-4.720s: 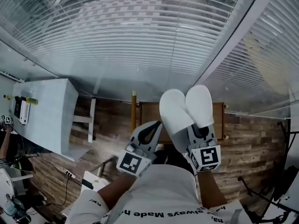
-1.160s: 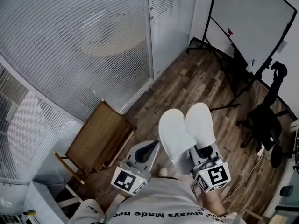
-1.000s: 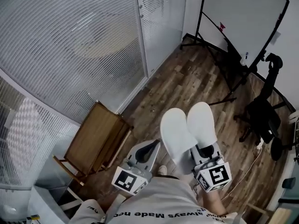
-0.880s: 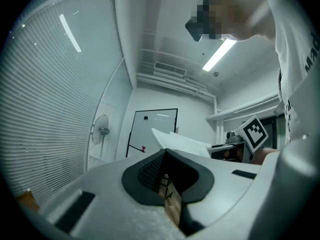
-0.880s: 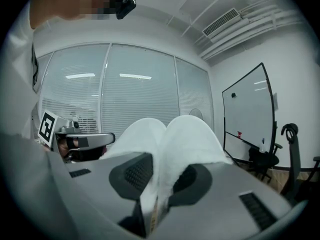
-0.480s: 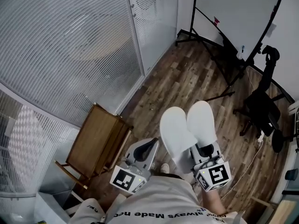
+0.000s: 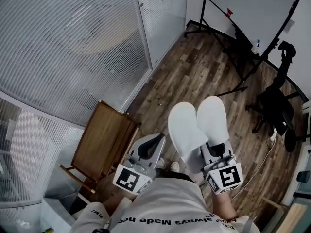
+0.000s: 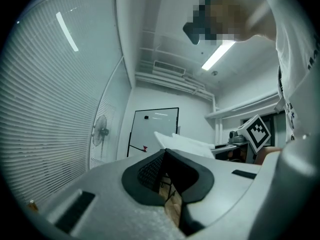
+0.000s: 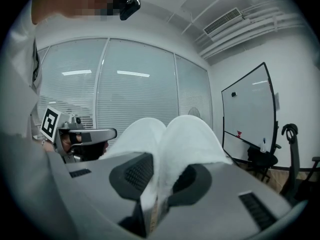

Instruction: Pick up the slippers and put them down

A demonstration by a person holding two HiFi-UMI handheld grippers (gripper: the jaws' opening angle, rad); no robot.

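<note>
Slippers (image 7: 190, 130) nearer whiteboard (image 7: 245, 6), in right jaws

The slippers (image 7: 197, 127) are white, the left hand-held gripper (image 7: 151, 144) and right hand-held gripper (image 7: 216, 150) grey with black-and-white square markers, the floor (image 7: 194, 72) brown planks.

An office meeting room: a whiteboard (image 7: 252, 6) on a black stand occupies one corner, with a black office chair (image 7: 274, 108) nearby. Glass partition walls (image 7: 73, 42) are screened by horizontal blinds, above wood-plank flooring (image 7: 194, 76). Overhead are a strip light (image 8: 219, 56) and an air vent (image 9: 223, 20); a pedestal fan (image 8: 100, 132) stands near the glass.
</note>
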